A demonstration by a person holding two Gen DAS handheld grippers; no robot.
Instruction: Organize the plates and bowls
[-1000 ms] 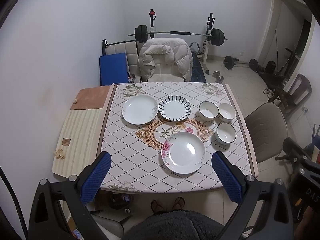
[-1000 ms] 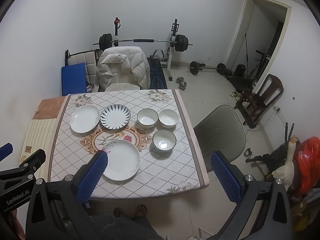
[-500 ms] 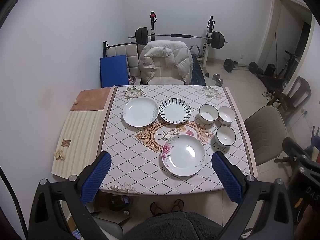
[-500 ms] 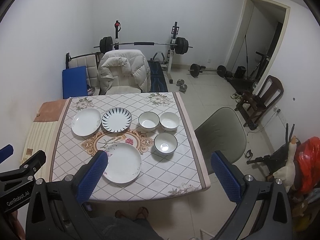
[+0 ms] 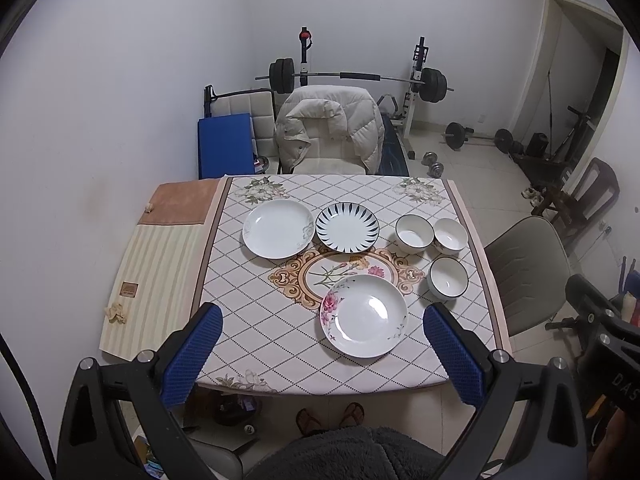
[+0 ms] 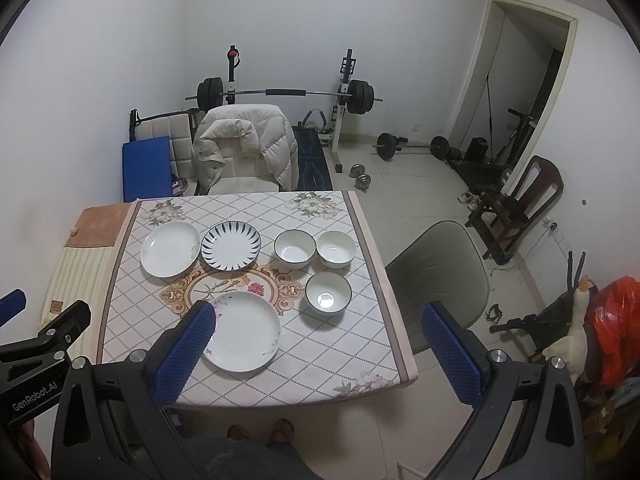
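Note:
Three plates lie on the patterned table (image 5: 248, 316): a pink-flowered plate (image 5: 363, 315) at the near middle, a plain white plate (image 5: 278, 228) at the far left, and a blue-striped plate (image 5: 347, 227) beside it. Three white bowls sit at the right: two in the far row (image 5: 414, 233) (image 5: 451, 235) and one nearer (image 5: 448, 278). My left gripper (image 5: 322, 354) is open and empty, high above the near table edge. My right gripper (image 6: 320, 354) is open and empty, also high above. The flowered plate (image 6: 242, 331) and near bowl (image 6: 328, 291) show in the right wrist view.
A chair with a cream jacket (image 5: 330, 132) stands behind the table. A grey chair (image 5: 526, 268) stands at the right side. A striped cloth (image 5: 152, 280) hangs off the left. A barbell rack (image 5: 356, 78) and weights (image 6: 412, 146) fill the room behind.
Both grippers have drawn back and up a little; the table sits slightly lower and smaller in both views. Nothing on the table has moved.

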